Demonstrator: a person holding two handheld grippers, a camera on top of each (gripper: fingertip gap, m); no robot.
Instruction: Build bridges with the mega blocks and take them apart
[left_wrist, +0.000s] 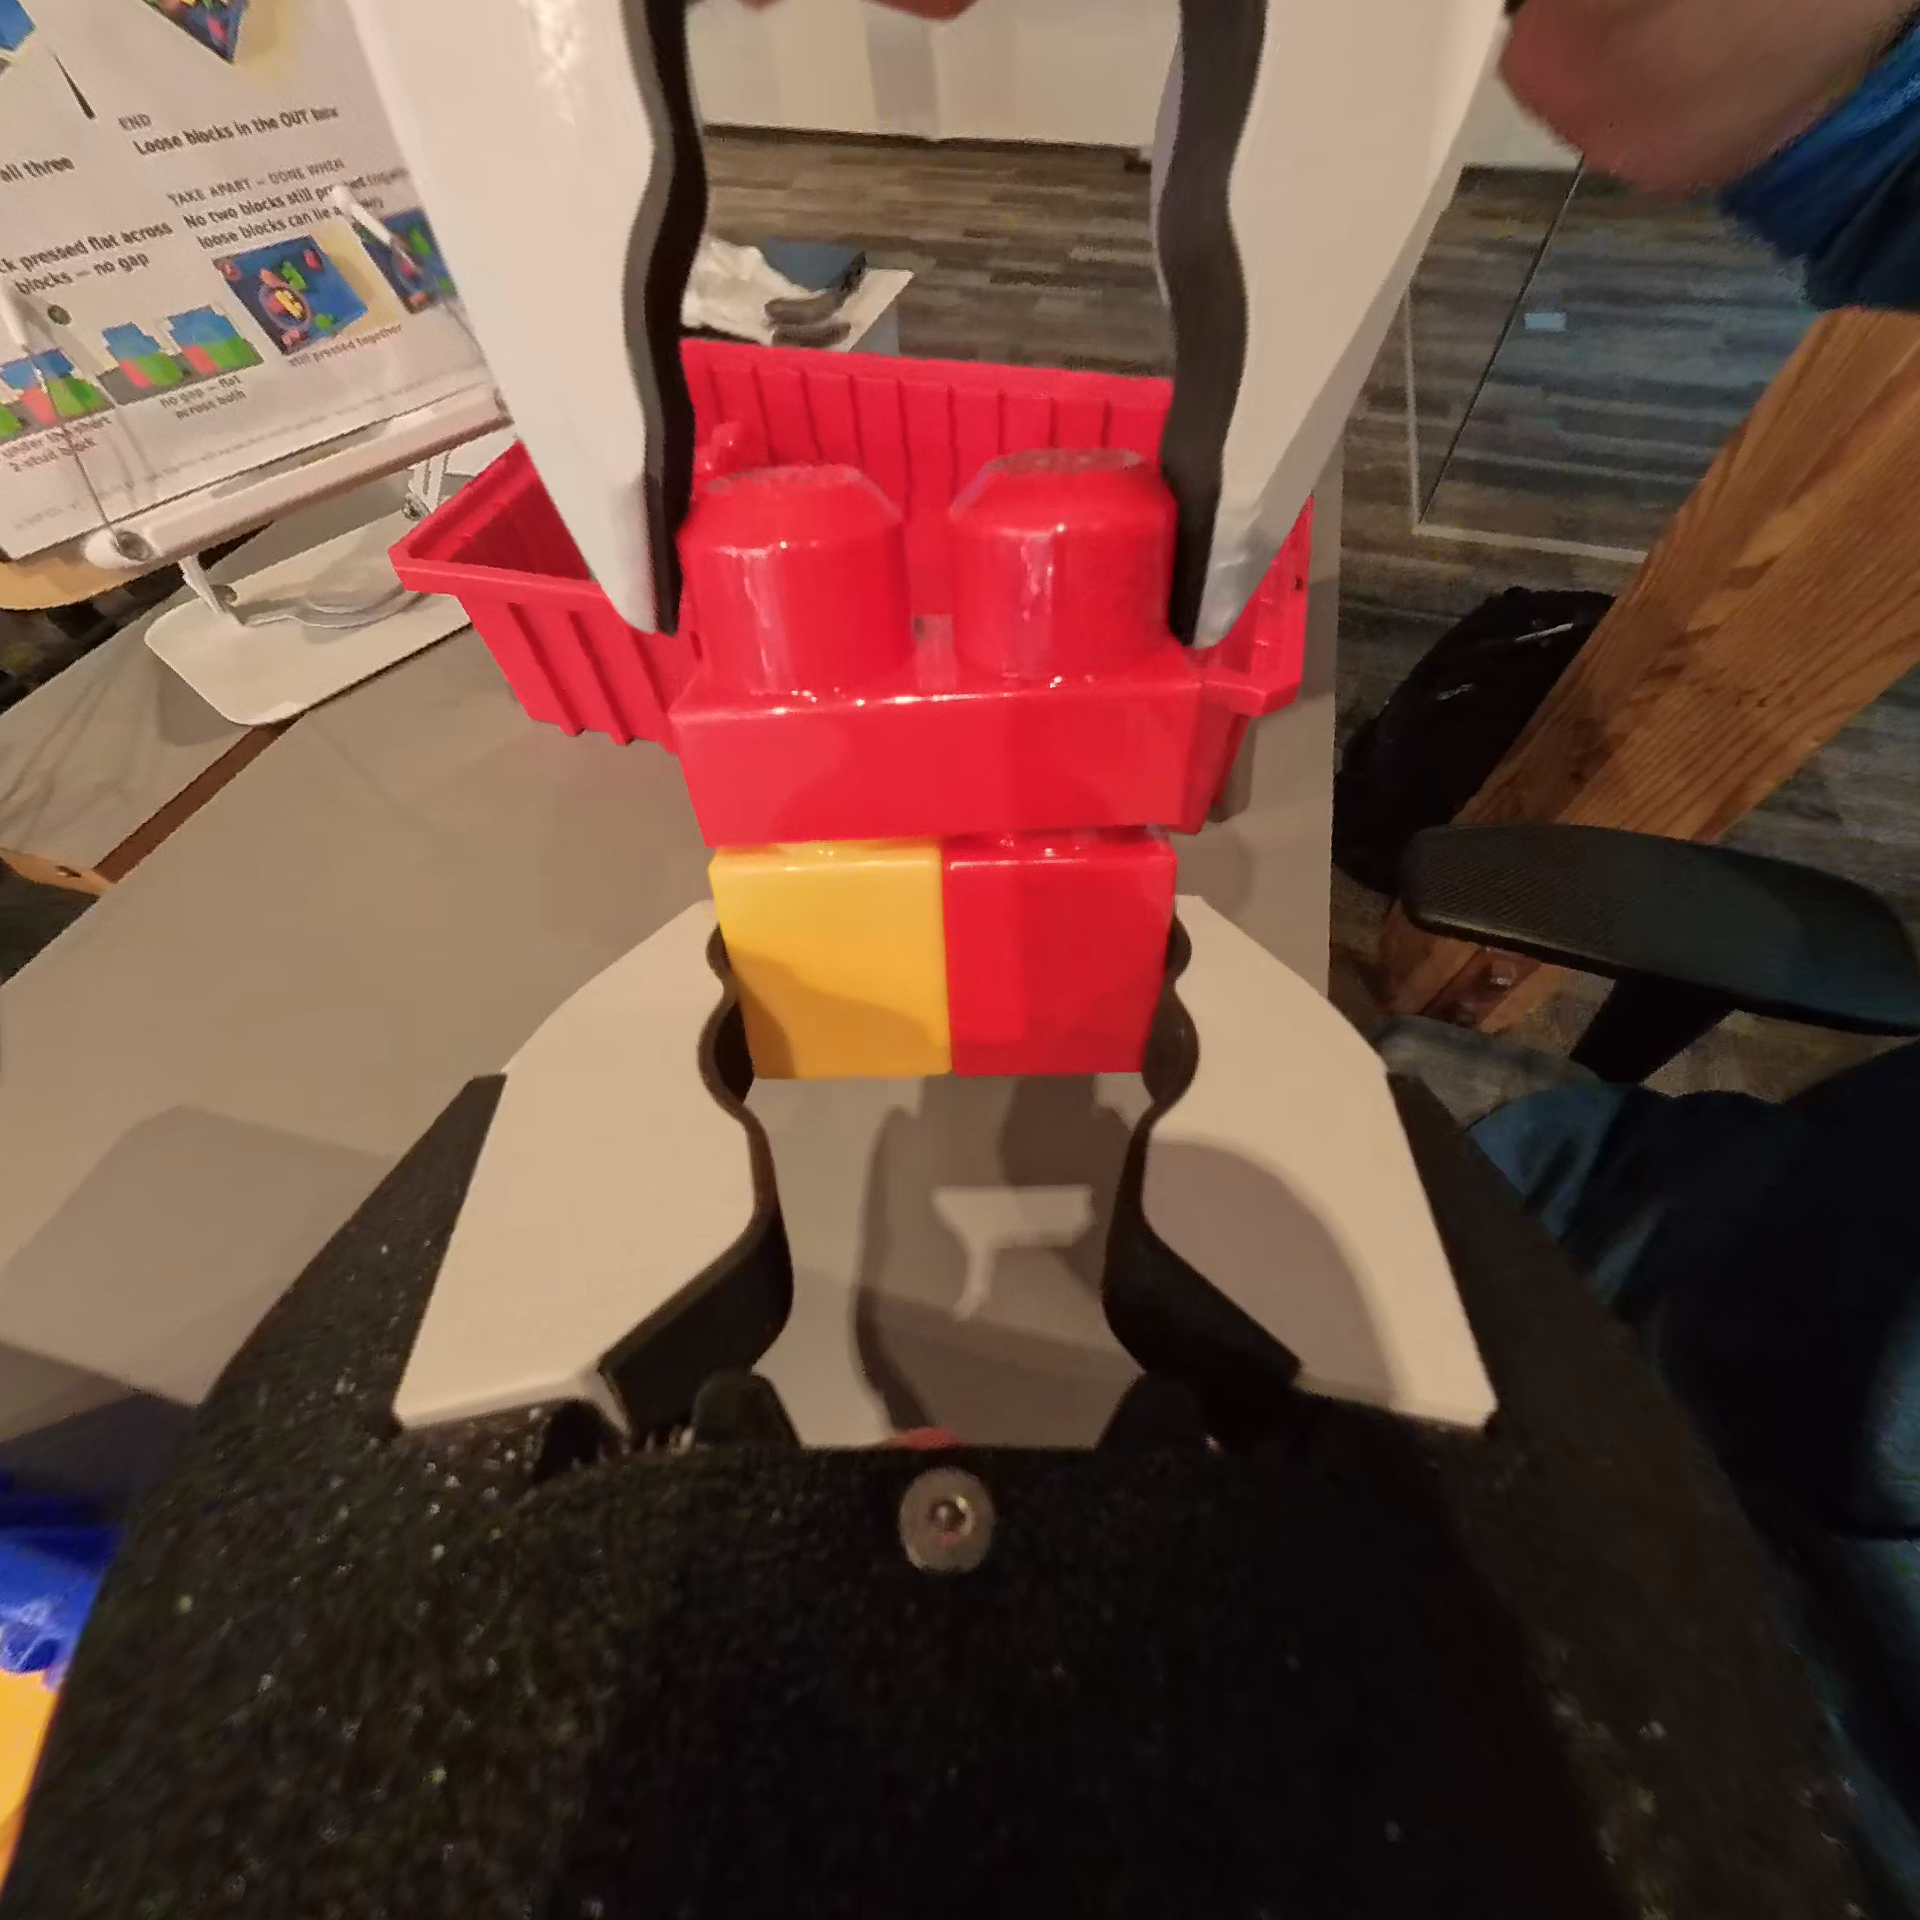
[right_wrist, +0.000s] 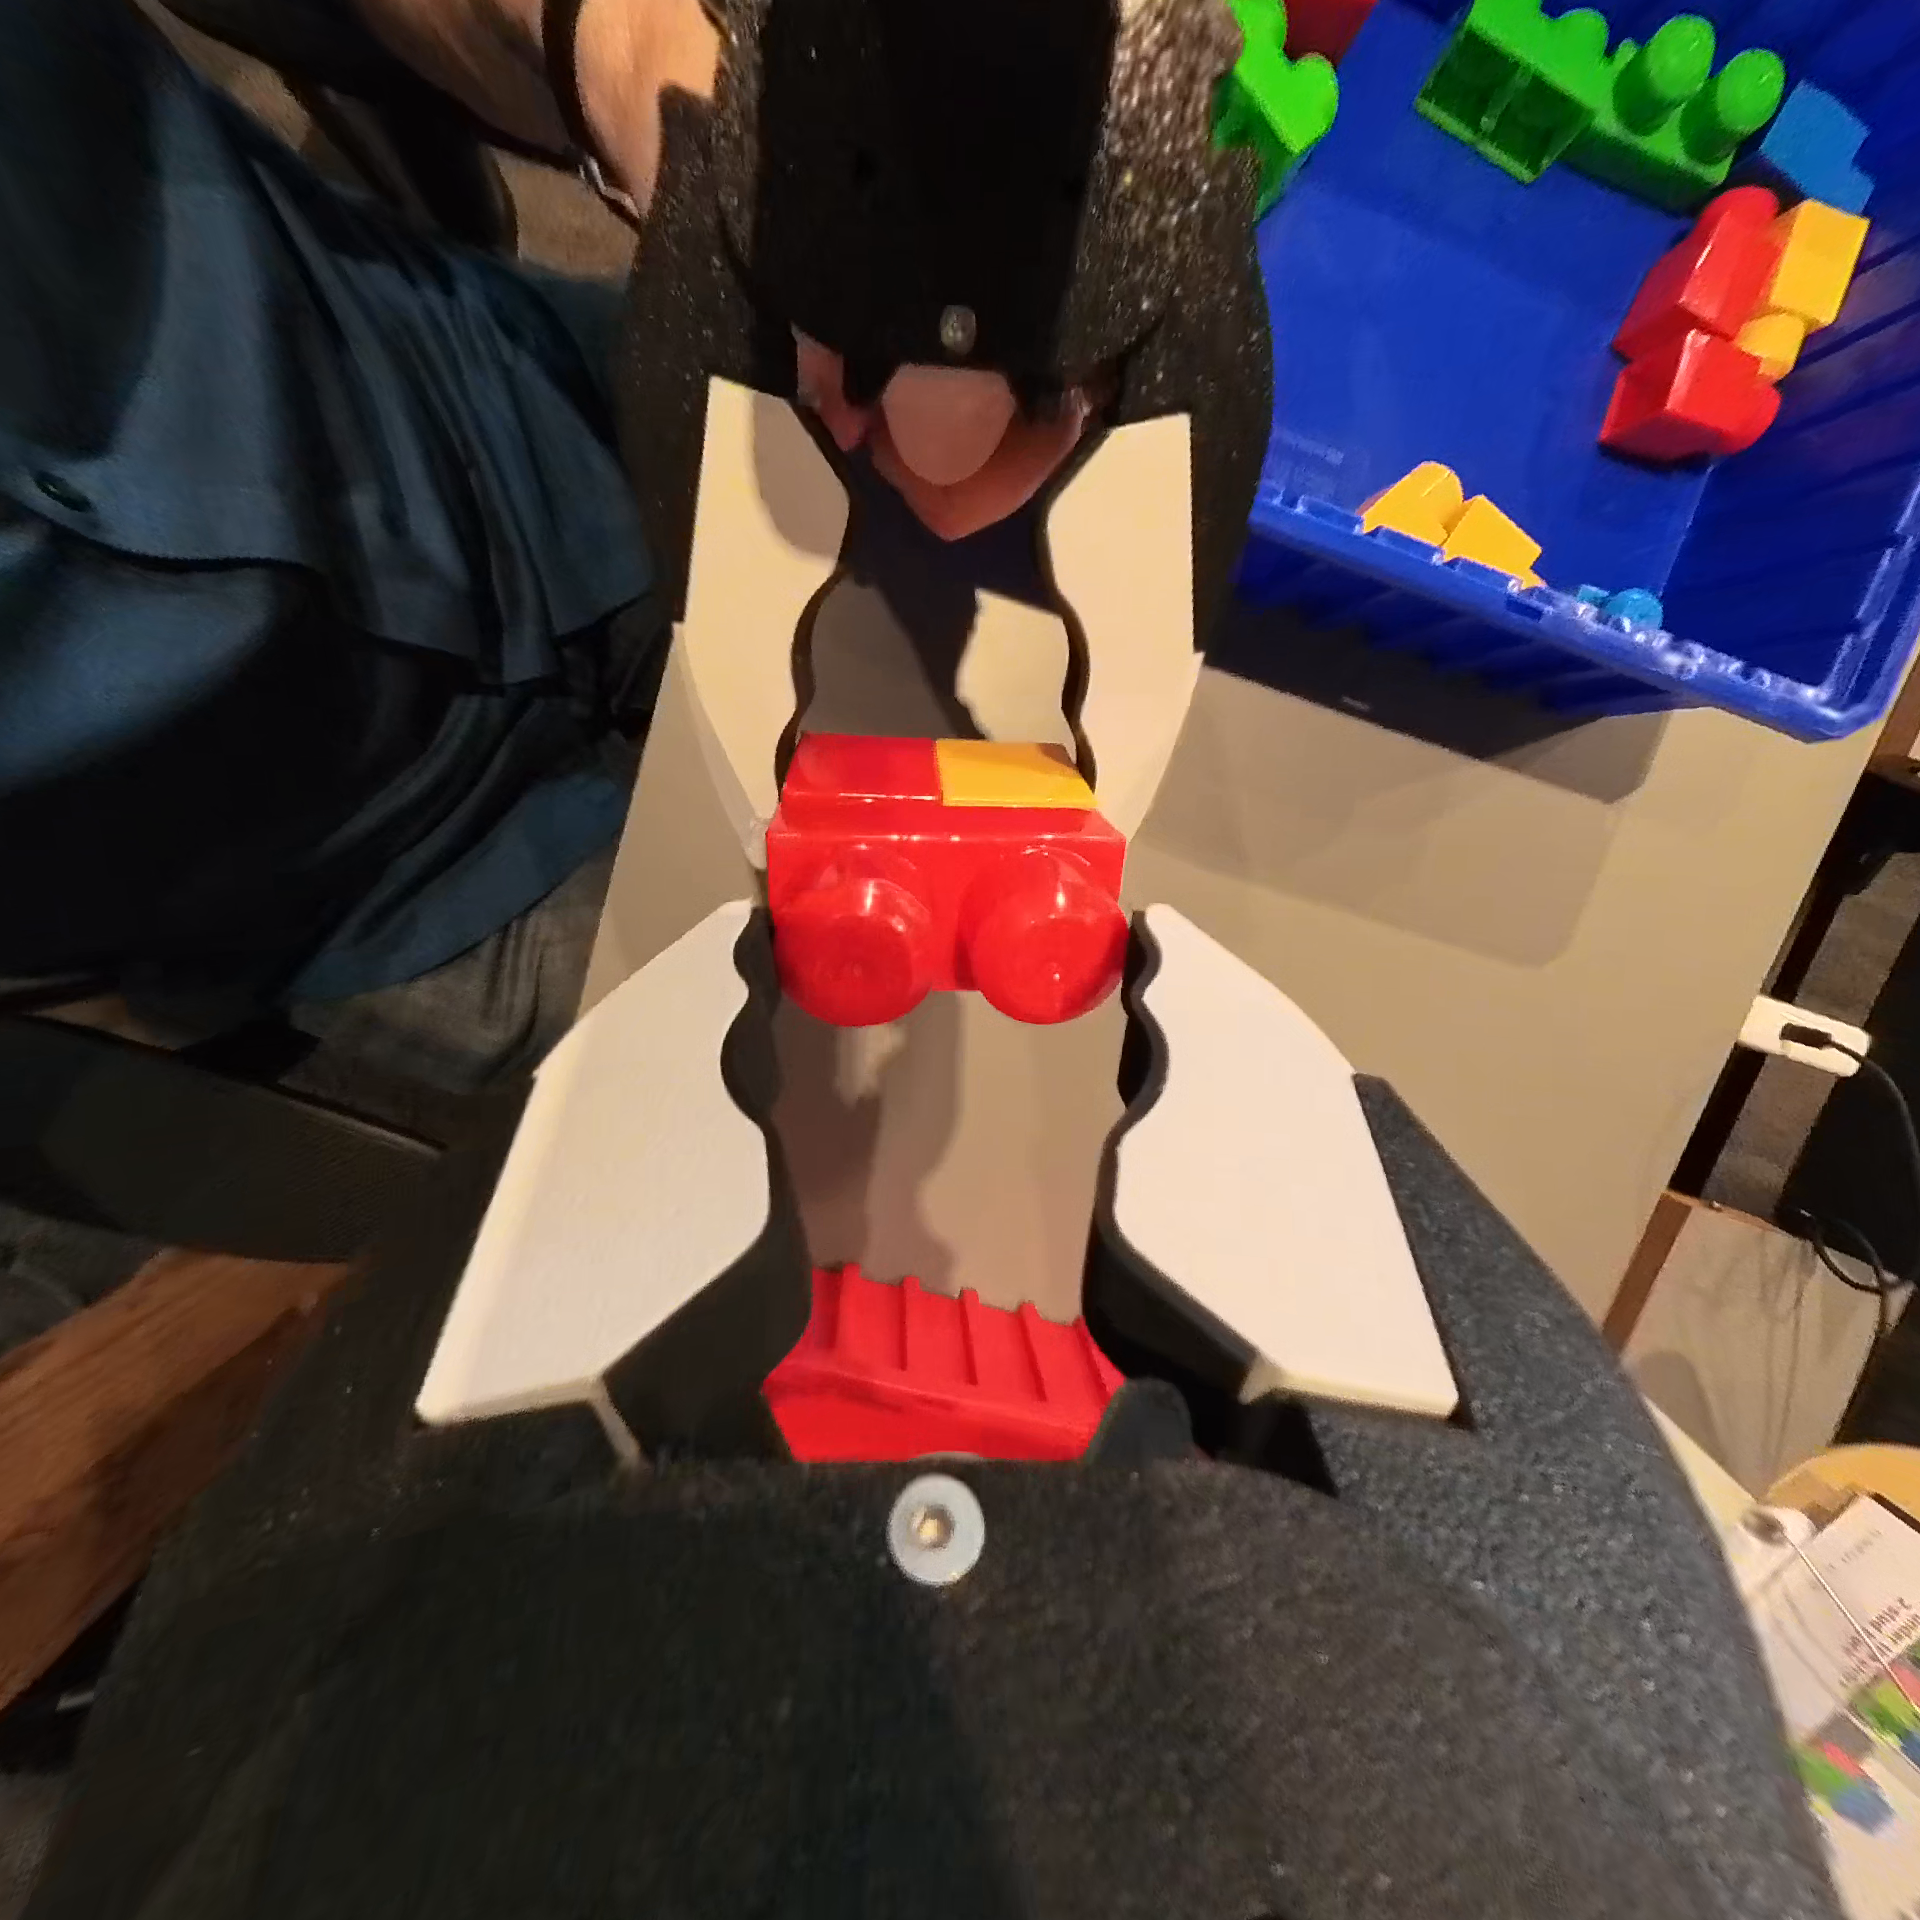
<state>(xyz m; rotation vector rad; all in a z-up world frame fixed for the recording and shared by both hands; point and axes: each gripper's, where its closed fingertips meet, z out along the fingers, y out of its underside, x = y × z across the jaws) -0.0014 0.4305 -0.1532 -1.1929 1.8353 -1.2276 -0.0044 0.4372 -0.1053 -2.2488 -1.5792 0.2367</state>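
A small bridge is held in the air over the grey table (left_wrist: 364, 935). A red two-stud block (left_wrist: 935, 758) sits across a yellow block (left_wrist: 831, 956) and a red block (left_wrist: 1060, 956). My left gripper (left_wrist: 945, 966) is shut on the two lower blocks from their sides. My right gripper (left_wrist: 930, 623) comes from above and is shut on the studs of the red two-stud block. In the right wrist view my right gripper (right_wrist: 945, 956) flanks the studs of the top block (right_wrist: 945, 862), and the left gripper (right_wrist: 935, 779) holds the lower pair beyond it.
A red bin (left_wrist: 935, 416) stands just behind the blocks and shows in the right wrist view (right_wrist: 935, 1371). A blue bin (right_wrist: 1455, 623) holds green blocks (right_wrist: 1579, 104) and red and yellow blocks (right_wrist: 1714, 332). An instruction sheet on a stand (left_wrist: 208, 312) is at left. A chair armrest (left_wrist: 1662, 914) and wooden post (left_wrist: 1714, 571) are at right. There is about 5 cm between the tips of the two grippers.
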